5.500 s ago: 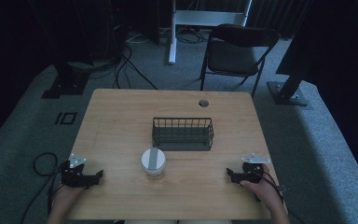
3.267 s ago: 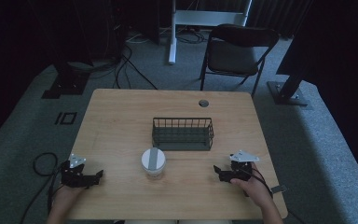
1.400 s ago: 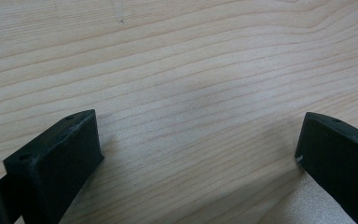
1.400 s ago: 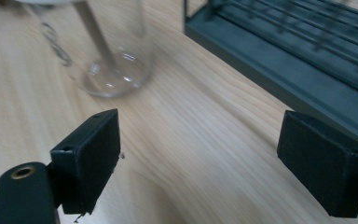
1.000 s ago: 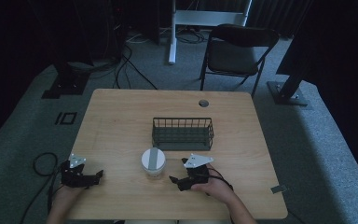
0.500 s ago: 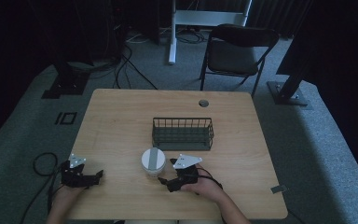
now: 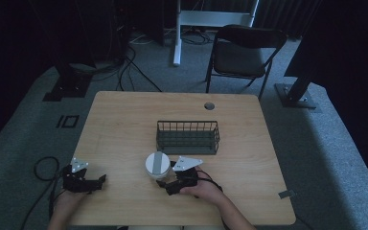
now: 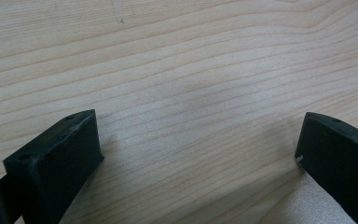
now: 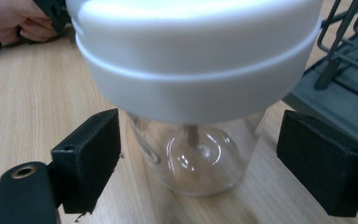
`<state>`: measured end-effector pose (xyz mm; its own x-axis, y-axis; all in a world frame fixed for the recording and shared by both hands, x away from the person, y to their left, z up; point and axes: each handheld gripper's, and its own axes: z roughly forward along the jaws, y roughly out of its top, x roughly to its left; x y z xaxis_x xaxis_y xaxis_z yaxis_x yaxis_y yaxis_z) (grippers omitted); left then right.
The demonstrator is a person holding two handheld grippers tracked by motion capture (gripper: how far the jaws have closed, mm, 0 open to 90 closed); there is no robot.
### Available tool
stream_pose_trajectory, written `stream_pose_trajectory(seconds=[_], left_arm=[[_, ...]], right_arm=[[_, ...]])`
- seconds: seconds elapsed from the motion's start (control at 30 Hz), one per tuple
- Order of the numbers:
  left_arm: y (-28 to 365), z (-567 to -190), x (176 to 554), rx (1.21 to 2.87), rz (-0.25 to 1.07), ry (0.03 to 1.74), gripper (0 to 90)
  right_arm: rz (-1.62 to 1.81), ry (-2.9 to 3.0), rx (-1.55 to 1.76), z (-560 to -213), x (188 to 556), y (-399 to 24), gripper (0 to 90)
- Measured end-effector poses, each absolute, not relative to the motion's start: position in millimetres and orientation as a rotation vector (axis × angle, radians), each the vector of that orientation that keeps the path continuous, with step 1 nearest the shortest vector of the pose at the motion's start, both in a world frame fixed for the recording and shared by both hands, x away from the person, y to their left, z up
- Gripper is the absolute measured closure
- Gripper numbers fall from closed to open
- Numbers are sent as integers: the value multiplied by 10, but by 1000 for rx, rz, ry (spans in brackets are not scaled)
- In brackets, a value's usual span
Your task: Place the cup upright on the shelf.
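A clear glass jar (image 9: 200, 154) with a broad white lid (image 7: 157, 164) stands near the table's front middle. My right gripper (image 7: 168, 184) is low on the table just in front of the jar, jaws wide open, one on each side of the glass body without touching it. In the right gripper view the white lid (image 9: 196, 51) looms above the jaws. My left gripper (image 7: 96, 181) rests at the table's front left corner, jaws open over bare wood (image 8: 191, 93), holding nothing.
A dark wire basket (image 7: 188, 137) stands just behind and right of the jar, its corner (image 9: 349, 51) close beside the jar. The wooden table (image 7: 124, 124) has a round cable hole (image 7: 209, 106) at the back. A folding chair (image 7: 242, 52) stands behind the table.
My right gripper has slid left along the table's front from the right corner up to the jar, closing in during the last half second. The left gripper has stayed still.
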<state>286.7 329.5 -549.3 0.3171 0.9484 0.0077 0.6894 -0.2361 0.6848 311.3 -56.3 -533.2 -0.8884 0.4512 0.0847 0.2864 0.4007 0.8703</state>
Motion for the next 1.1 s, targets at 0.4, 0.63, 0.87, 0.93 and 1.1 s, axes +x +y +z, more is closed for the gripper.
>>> stream_pose_trajectory(seconds=[0.4,0.63,0.87,0.93,1.1], left_arm=[[3295,-5493,2867,2008,580,1441,2],[3295,-5493,2867,2008,580,1441,2],[3295,-5493,2867,2008,580,1441,2],[3295,-5493,2867,2008,580,1441,2],[3295,-5493,2867,2008,580,1441,2]], right_arm=[[1549,2473,652,-5329,3176,-480,137],[1567,2469,645,-5325,3198,-442,137],[1571,2474,631,-5318,3213,-400,138],[1570,2475,626,-5318,3214,-391,139],[1561,2483,625,-5314,3213,-367,142]])
